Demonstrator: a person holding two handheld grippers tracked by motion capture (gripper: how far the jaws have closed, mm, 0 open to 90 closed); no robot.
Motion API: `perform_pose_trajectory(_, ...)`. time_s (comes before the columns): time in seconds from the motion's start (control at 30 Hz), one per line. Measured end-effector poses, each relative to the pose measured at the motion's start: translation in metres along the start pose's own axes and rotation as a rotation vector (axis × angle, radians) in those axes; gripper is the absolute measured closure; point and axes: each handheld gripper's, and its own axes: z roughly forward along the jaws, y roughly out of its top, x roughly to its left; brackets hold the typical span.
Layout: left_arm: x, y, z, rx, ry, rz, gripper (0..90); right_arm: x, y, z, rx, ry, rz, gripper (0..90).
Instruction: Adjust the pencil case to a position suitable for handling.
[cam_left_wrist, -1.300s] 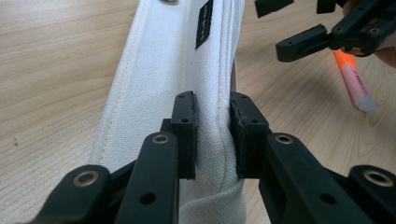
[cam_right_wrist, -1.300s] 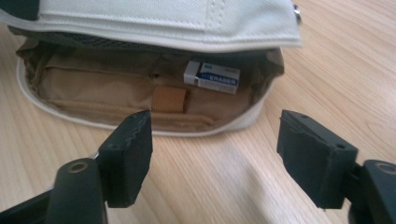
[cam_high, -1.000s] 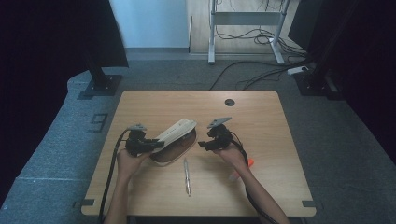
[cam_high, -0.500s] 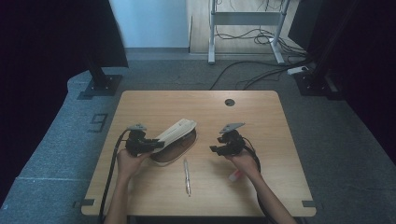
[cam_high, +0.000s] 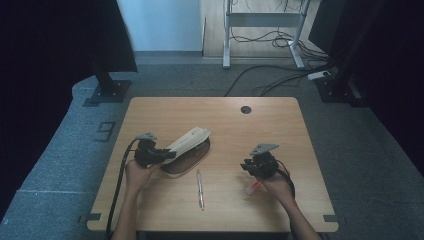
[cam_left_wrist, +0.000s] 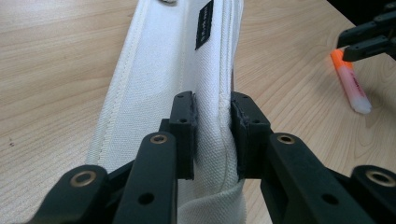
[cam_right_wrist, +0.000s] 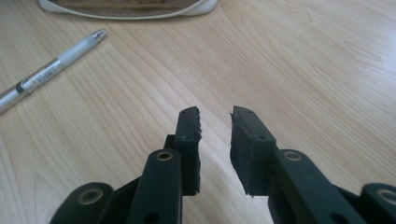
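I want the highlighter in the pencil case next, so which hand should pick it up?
The right. The right tool hangs just above the orange highlighter, its jaws having just been closing with nothing between them. The left tool is clamped on the white pencil case, holding it open.

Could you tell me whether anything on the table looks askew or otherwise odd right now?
The white fabric pencil case sits tilted, one end lifted by the left gripper, its mouth open. An orange highlighter lies beside the right gripper.
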Motion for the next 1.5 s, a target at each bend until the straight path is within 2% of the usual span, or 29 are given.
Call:
perform_pose_trajectory(0.2, 0.000, 0.000, 0.000, 0.000, 0.000, 0.000, 72.4, 0.000, -0.017, -0.015, -0.007, -0.002, 0.027, 77.0)
perform_pose_trajectory(0.47, -0.001, 0.000, 0.000, 0.003, 0.002, 0.003, 72.1, 0.005, -0.038, -0.028, 0.004, 0.001, 0.042, 77.9)
perform_pose_trajectory(0.87, -0.001, 0.000, 0.001, 0.005, 0.000, 0.003, 72.0, 0.013, -0.065, -0.035, 0.017, 0.022, 0.077, 77.8)
perform_pose_trajectory(1.13, 0.000, -0.001, 0.001, 0.003, -0.005, -0.001, 71.8, 0.018, -0.063, -0.021, 0.027, 0.040, 0.066, 77.3)
perform_pose_trajectory(1.33, -0.001, -0.001, 0.001, 0.004, -0.006, -0.001, 71.6, 0.018, -0.054, -0.010, 0.024, 0.043, 0.051, 76.9)
perform_pose_trajectory(1.5, 0.000, -0.001, 0.001, 0.004, -0.007, 0.000, 71.5, 0.014, -0.039, 0.005, 0.022, 0.044, 0.046, 76.3)
